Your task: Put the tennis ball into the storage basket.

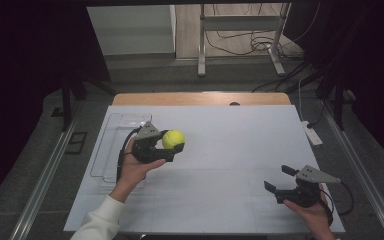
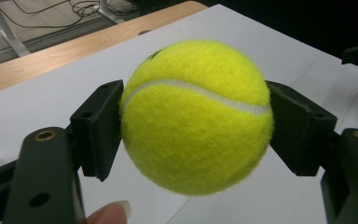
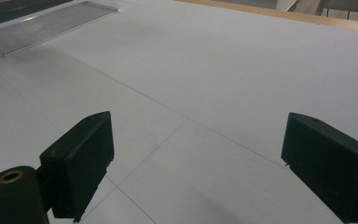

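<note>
A white table (image 1: 220,150) carries a clear plastic tray (image 1: 111,145) at its left side. Just beside the tray, the left gripper (image 1: 177,146) clamps a yellow tennis ball (image 1: 173,139) above the tabletop. The right gripper (image 1: 279,179), jaws wide apart, hangs near the table's right front corner.

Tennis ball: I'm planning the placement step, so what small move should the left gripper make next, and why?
Probably carry the tennis ball sideways toward the clear plastic tray beside it. The left gripper is shut on the ball, both pads pressing its sides, and holds it lifted off the white table. The tray lies at the table's left edge; the right gripper rests open, apart.
</note>
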Action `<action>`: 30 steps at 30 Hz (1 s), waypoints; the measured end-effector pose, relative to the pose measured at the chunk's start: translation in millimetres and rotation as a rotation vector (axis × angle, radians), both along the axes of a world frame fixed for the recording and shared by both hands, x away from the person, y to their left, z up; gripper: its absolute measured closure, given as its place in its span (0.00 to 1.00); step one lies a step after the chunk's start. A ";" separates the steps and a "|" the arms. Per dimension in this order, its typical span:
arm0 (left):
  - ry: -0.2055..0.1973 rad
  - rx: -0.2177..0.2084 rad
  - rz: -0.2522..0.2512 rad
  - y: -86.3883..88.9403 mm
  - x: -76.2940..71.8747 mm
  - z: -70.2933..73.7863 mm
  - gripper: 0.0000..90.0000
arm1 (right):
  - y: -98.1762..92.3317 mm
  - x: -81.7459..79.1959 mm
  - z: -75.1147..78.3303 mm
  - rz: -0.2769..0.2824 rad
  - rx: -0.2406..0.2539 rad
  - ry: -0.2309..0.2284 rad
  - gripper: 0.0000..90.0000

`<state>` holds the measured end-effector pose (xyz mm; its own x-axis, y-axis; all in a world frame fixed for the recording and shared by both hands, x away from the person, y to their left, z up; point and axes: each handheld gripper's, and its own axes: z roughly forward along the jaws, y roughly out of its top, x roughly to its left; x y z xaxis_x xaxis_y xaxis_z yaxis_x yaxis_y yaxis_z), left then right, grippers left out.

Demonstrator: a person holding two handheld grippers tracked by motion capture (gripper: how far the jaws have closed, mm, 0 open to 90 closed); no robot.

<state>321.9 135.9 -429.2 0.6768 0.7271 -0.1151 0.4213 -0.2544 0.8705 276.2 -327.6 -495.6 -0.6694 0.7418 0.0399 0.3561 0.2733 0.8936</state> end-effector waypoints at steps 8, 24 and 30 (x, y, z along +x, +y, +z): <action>-0.015 -0.014 0.014 4.8 -0.4 3.3 0.30 | 0.0 0.0 0.0 0.000 -0.001 -0.001 0.11; -0.039 -0.041 0.044 15.4 -0.7 9.9 0.30 | 0.3 0.0 -0.3 -0.001 0.001 0.001 0.11; -0.046 -0.050 0.053 19.5 -0.6 11.9 0.30 | 0.3 0.1 -0.5 -0.002 0.001 0.002 0.11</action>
<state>321.3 155.4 -417.3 0.6431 0.7559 -0.1223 0.3926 -0.1885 0.9002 276.3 -327.3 -496.2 -0.6681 0.7429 0.0420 0.3586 0.2720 0.8930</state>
